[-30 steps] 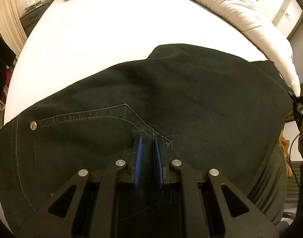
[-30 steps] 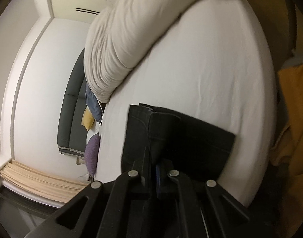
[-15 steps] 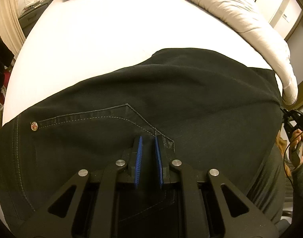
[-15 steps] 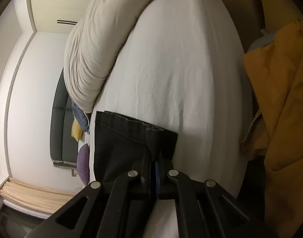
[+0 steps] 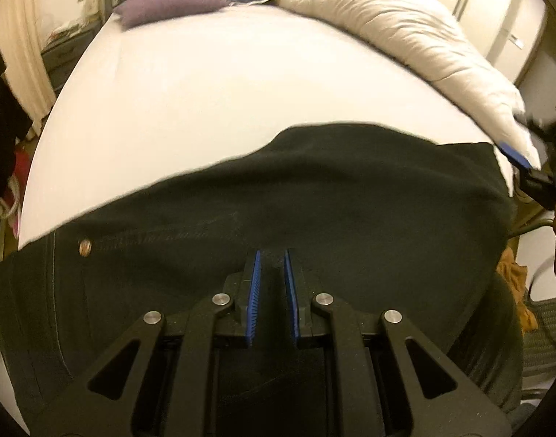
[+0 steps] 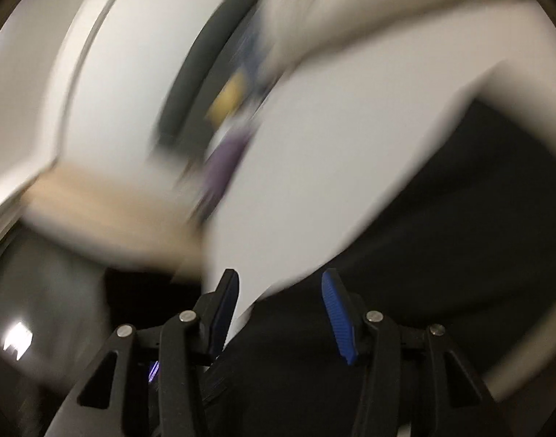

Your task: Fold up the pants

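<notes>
The black pants (image 5: 314, 200) lie across the lower half of the frame on the white bed (image 5: 223, 91), folded lengthwise; cross-folds seem left. The left tongs (image 5: 270, 287) stay clenched on the waist fabric. At the right edge, the right tongs (image 6: 280, 309) have just opened, released. Their own view is blurred; only the left view shows the rivet (image 5: 84, 247).
</notes>
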The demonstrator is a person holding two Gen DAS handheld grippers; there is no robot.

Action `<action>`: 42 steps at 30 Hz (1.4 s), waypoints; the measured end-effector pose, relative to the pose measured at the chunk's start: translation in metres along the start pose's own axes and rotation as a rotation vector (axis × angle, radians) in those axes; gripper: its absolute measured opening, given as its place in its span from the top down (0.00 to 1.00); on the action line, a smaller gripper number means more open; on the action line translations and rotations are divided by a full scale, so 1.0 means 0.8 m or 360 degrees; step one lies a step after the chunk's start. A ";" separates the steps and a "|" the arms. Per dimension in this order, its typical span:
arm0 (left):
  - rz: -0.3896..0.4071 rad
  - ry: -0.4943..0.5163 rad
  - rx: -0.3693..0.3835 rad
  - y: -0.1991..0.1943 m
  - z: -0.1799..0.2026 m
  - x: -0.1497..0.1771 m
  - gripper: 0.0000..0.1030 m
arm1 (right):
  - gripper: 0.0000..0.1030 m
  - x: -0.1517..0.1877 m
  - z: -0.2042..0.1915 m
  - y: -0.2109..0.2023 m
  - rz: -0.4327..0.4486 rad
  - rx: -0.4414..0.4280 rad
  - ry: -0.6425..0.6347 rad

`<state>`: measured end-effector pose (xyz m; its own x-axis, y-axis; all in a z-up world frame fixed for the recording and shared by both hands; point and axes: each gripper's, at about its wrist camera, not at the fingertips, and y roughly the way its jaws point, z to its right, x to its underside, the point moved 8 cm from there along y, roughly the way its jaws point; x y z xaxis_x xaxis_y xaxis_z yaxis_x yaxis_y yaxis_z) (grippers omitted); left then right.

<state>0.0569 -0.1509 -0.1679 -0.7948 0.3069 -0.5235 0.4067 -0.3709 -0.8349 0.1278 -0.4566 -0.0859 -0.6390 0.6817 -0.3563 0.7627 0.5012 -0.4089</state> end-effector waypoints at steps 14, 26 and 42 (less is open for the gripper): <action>0.0093 -0.0133 -0.0041 -0.029 -0.085 0.054 0.88 | 0.90 -0.058 0.127 0.091 0.0097 0.0348 0.0199; 0.0013 0.0117 -0.0009 0.003 0.011 0.035 0.88 | 0.86 0.046 0.140 -0.003 0.0016 -0.0105 0.0353; 0.0095 0.0192 0.0196 -0.022 0.096 0.008 0.88 | 0.35 0.003 0.314 -0.250 0.0824 -0.0012 0.0711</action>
<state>0.0099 -0.2098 -0.1432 -0.7080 0.3812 -0.5944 0.3876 -0.4938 -0.7784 -0.0518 -0.6891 -0.2162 -0.0905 0.9883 -0.1227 0.9606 0.0541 -0.2727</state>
